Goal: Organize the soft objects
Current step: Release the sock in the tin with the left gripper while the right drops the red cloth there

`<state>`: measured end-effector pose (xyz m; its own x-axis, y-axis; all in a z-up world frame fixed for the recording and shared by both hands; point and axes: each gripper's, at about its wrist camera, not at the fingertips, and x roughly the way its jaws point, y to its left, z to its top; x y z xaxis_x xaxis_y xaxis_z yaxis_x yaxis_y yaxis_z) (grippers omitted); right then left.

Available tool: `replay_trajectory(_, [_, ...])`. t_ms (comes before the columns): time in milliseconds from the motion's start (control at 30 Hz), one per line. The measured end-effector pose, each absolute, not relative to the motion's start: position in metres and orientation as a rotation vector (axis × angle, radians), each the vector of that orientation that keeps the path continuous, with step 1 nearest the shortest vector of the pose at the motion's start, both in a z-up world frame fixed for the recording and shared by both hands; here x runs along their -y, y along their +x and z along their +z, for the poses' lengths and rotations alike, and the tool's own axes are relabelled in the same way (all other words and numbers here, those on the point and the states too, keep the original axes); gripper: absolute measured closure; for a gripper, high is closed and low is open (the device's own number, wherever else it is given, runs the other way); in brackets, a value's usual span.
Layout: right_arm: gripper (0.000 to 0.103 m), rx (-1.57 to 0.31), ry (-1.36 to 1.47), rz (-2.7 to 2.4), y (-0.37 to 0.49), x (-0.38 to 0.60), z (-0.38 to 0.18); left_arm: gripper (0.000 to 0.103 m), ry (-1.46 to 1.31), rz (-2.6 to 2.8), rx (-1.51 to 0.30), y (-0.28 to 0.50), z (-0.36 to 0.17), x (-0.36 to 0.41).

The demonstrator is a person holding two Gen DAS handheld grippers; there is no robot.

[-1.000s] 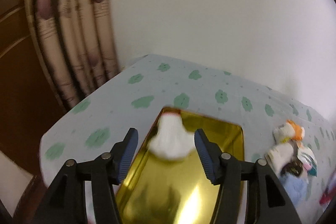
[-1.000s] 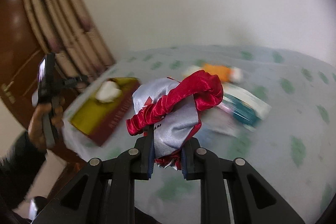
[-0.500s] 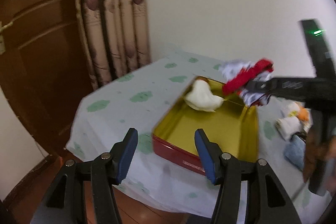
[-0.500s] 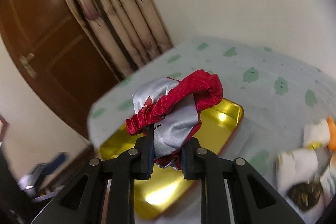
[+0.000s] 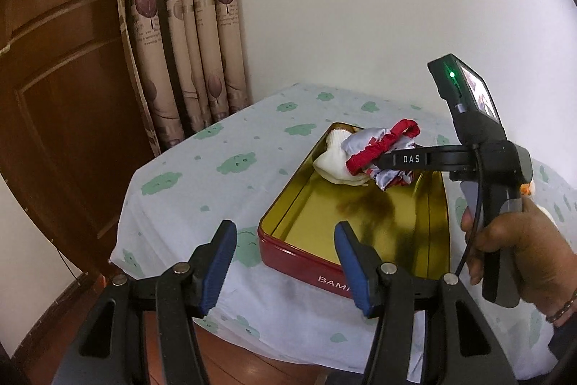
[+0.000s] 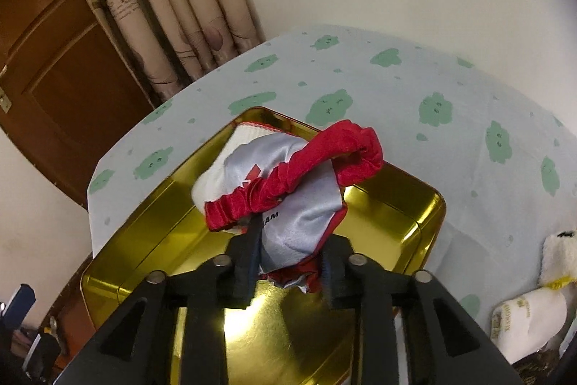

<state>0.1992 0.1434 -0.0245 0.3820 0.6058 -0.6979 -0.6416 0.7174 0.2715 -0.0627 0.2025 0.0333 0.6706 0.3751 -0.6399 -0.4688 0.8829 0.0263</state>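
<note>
Two soft items (image 6: 288, 190) in tin (image 6: 404, 222)

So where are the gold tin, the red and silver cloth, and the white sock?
gold tin (image 5: 360, 222): left wrist view, bare inner floor.
red and silver cloth (image 6: 306, 204): right wrist view, silver middle.
white sock (image 5: 330, 166): left wrist view, its body.

A table under a pale green-flowered cloth (image 5: 223, 168) carries an open red tin (image 5: 288, 255) and small soft items (image 6: 530, 316).
</note>
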Motion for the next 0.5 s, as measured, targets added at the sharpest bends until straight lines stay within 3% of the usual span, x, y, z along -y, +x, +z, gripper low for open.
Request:
replay_trajectory(33, [0.061, -0.856, -0.042, 0.791, 0.199, -0.142, -0.022, 0.045, -0.142, 0.48, -0.689, -0.062, 0.033, -0.202])
replay_trajectory(100, [0.04, -0.818, -0.026, 0.766, 0.198, -0.135, -0.015, 0.045, -0.133, 0.482, -0.693, -0.061, 0.032, -0.202])
replay_trajectory(133, [0.018, -0.796, -0.029, 0.743, 0.196, -0.133, -0.01, 0.045, -0.128, 0.48, -0.693, -0.061, 0.032, -0.2])
replay_trajectory(167, [0.012, -0.76, -0.026, 0.735, 0.194, -0.129, -0.004, 0.045, -0.124, 0.479, -0.694, -0.06, 0.032, -0.199])
replay_trajectory(500, [0.012, -0.575, 0.131, 0.692, 0.133, -0.013, 0.03, 0.045, -0.087, 0.445, -0.676, -0.062, 0.033, -0.186])
